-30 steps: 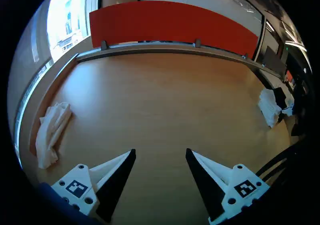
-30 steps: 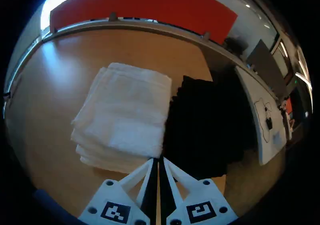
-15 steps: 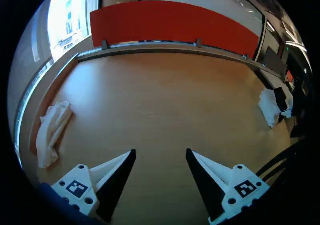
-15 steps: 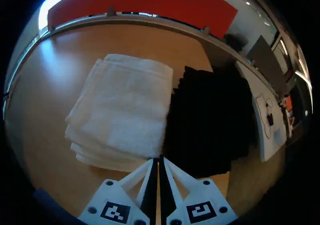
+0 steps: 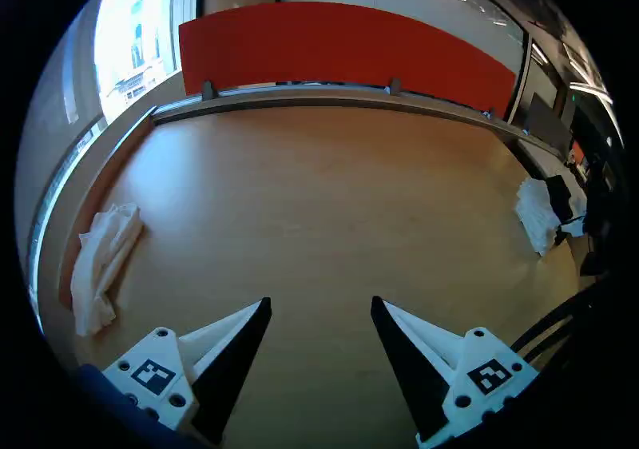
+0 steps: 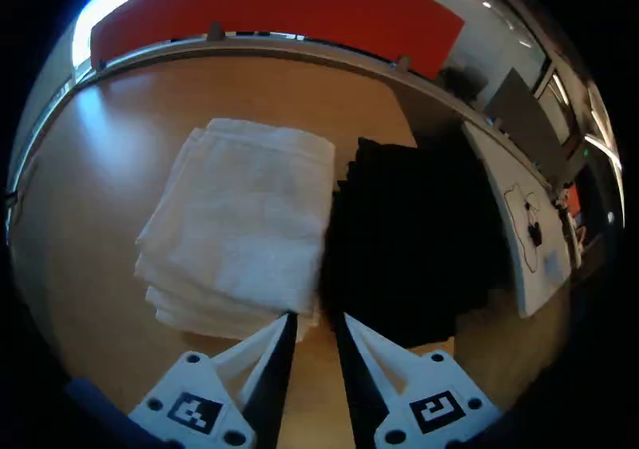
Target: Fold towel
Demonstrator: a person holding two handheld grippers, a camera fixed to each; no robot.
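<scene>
Two released, stacking done imo: right hand-held gripper [image 6: 314, 318] just beside folded stack [image 6: 240, 225], left hand-held gripper [image 5: 319, 301] well apart. Next: crumpled towel [image 5: 100, 265].

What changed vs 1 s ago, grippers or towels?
The right gripper opened: its fingers were shut together, and now there is a gap with nothing between them. The folded white towels and the black stack beside them stayed put. The left gripper stayed open over the table, and the crumpled towel is unmoved.
</scene>
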